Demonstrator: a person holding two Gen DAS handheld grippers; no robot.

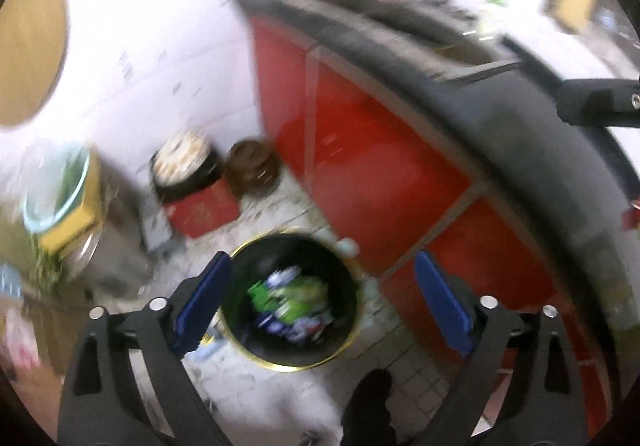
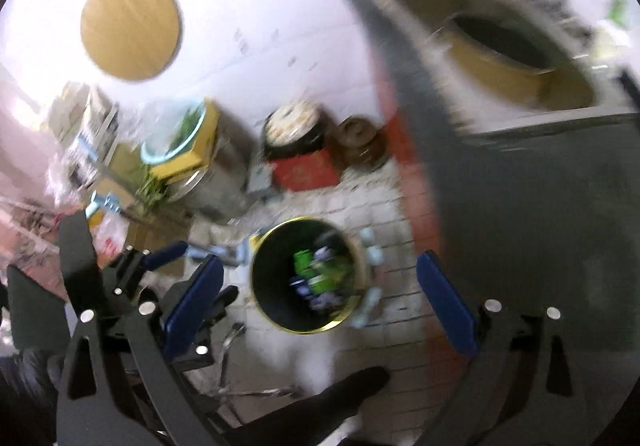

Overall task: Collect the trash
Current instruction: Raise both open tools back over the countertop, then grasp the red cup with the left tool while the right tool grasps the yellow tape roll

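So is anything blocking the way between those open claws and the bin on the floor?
Nothing visible. Both the left gripper and right gripper are open and empty above the bin, whose open mouth shows trash inside.

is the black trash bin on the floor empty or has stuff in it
Not empty: the black bin stands upright, and green, blue and white wrappers lie at its bottom.

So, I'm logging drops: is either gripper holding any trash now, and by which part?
Nothing is held. Left gripper and right gripper are both open and empty above the trash bin.
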